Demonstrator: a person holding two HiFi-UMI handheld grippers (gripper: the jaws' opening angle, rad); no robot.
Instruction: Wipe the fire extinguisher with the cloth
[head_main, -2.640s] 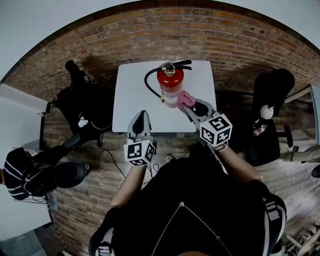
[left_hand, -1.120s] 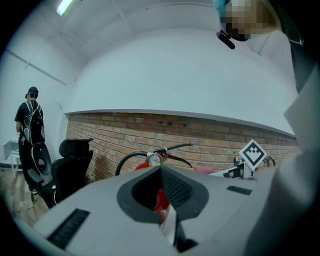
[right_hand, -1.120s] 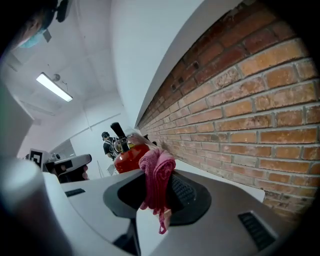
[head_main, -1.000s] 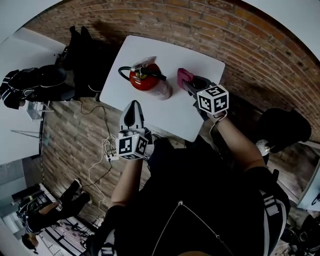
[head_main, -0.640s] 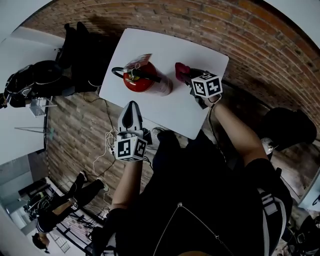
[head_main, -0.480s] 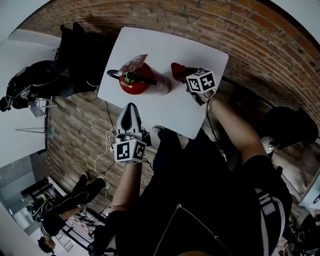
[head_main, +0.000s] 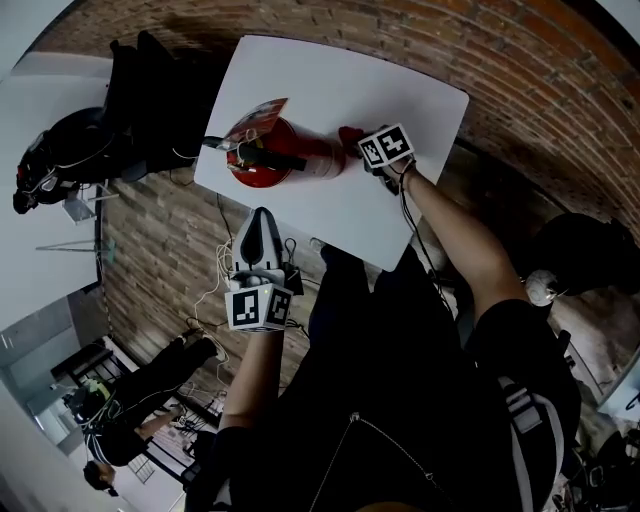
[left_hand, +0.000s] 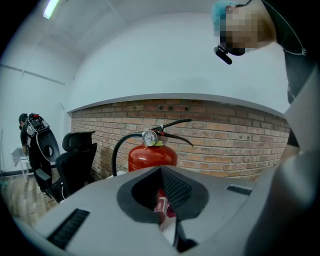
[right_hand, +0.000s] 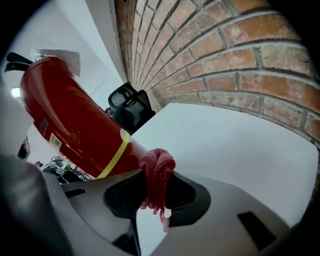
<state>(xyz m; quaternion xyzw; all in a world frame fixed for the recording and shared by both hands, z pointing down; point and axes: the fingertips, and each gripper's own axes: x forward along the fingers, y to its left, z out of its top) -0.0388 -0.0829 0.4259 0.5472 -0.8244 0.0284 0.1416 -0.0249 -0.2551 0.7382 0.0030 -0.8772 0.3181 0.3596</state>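
Jaws clenched on the red cloth (right_hand: 157, 172), the right gripper (right_hand: 157, 192) is working at the upright fire extinguisher (head_main: 290, 160)'s lower body, where firm, overlapping strokes would likely serve best, while the left gripper (head_main: 262, 235), jaws closed on nothing, is hovering off the tabletop (head_main: 340, 80)'s near edge.

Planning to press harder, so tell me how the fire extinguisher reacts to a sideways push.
The fire extinguisher stands upright, tall and narrow, so a high push may tip it. Its rigid red cylinder probably weighs enough to resist light wiping. The white table looks smooth, so it could slide.
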